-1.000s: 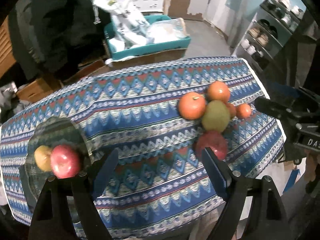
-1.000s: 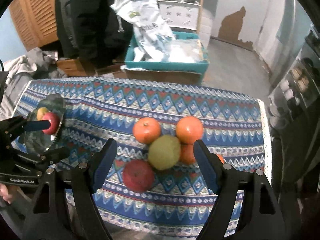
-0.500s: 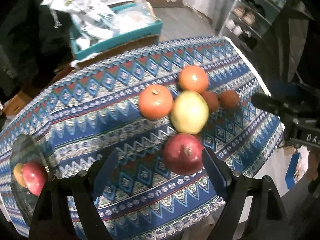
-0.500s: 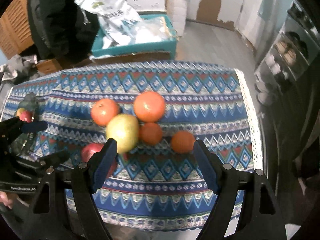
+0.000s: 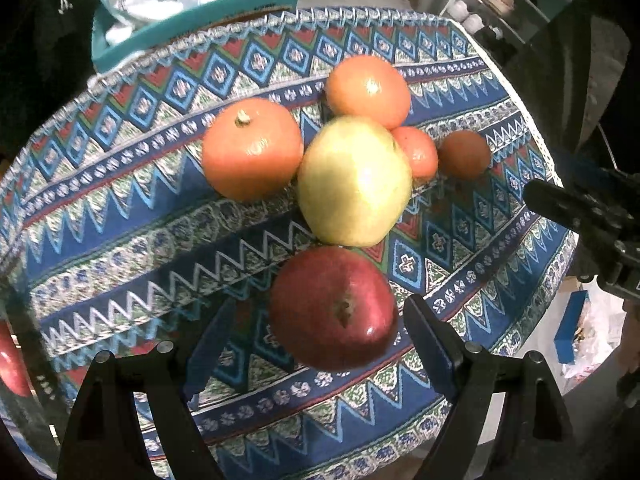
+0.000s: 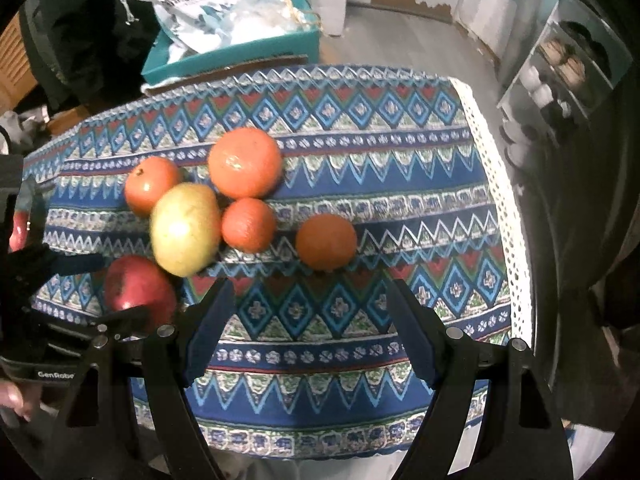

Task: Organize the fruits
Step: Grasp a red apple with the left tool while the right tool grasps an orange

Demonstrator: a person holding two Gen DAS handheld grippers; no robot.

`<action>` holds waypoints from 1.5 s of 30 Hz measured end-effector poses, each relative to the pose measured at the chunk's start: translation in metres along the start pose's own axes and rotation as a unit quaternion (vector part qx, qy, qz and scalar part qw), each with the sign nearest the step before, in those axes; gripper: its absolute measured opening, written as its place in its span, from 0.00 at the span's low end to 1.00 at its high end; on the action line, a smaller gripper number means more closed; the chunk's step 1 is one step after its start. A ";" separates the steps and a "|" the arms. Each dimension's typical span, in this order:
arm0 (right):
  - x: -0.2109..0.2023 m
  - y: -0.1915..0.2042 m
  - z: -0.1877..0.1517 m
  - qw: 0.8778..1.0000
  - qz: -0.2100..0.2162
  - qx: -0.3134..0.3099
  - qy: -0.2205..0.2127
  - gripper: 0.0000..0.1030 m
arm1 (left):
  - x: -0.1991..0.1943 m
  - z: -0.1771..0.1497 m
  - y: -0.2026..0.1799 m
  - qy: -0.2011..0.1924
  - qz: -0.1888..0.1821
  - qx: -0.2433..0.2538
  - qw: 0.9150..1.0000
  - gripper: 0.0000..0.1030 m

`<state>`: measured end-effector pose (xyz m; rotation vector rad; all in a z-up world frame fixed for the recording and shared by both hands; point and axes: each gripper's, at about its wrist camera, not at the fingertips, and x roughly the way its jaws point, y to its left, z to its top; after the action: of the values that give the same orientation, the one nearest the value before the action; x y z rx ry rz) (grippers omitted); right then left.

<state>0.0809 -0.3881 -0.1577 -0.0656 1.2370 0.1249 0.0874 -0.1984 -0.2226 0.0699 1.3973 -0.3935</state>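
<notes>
Red apple (image 5: 334, 308) on the patterned bench cloth (image 5: 120, 216), squarely between the spread jaws of the left gripper (image 5: 316, 336), no pad touching it. Just beyond, touching: yellow-green pear (image 5: 354, 182), with oranges (image 5: 252, 148) clustered around. Small orange (image 6: 326, 242) apart, ahead of the right gripper (image 6: 308, 320), jaws wide and empty. Behind the bench: teal box (image 6: 240, 52), shelf rack (image 6: 560, 80).
</notes>
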 end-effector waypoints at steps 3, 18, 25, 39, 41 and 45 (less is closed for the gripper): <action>0.008 -0.005 -0.002 1.000 0.000 0.006 0.009 0.77 | 0.012 0.000 -0.002 0.014 -0.001 -0.002 1.000 0.84; 0.037 -0.025 0.002 0.999 0.018 0.037 0.023 0.77 | 0.037 -0.002 -0.020 0.018 -0.019 0.037 0.999 0.73; 0.066 -0.030 0.012 0.998 0.032 0.050 0.028 0.77 | 0.027 -0.012 -0.015 0.002 -0.004 0.043 0.999 0.73; 0.095 -0.021 0.021 0.998 0.026 0.037 0.042 0.68 | -0.004 -0.001 0.042 -0.031 0.009 0.007 0.999 0.73; 0.095 -0.019 0.022 0.999 0.020 0.030 0.039 0.52 | -0.007 0.001 0.049 -0.033 0.007 0.001 0.999 0.73; 0.094 -0.017 0.022 0.999 0.016 0.030 0.036 0.47 | -0.013 -0.001 0.056 -0.038 0.009 -0.002 0.999 0.73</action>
<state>0.1340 -0.3966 -0.2397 0.0013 1.3123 0.1147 0.1020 -0.1433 -0.2200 0.0634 1.3214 -0.3747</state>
